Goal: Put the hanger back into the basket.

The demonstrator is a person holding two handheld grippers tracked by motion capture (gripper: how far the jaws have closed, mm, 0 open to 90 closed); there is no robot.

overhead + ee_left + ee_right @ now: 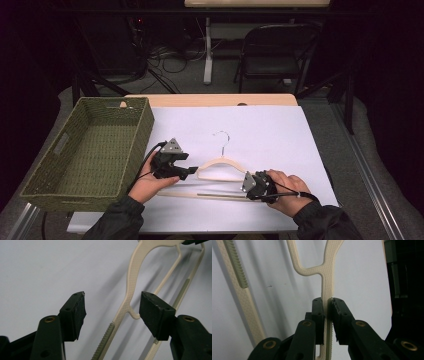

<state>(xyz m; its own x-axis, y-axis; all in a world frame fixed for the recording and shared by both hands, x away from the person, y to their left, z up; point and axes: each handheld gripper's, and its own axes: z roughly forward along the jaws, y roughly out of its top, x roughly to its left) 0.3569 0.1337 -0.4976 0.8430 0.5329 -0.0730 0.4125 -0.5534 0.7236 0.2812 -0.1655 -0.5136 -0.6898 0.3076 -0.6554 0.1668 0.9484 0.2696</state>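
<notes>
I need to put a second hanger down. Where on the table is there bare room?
Free: the white sheet beyond and right of the hanger, up to the far wooden edge. Crowded: near strip with both grippers; basket takes the left.

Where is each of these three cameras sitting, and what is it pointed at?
High view: above the person's side of the table, looking forward and down at the white sheet, green basket and cream hanger; both forearms and hands show.
Left gripper view: rides the left claw, looking along its black open fingers at the hanger's shoulder end.
Right gripper view: rides the right claw, clamped on the hanger's shoulder.
Shared: all three show the hanger on the white sheet.
</notes>
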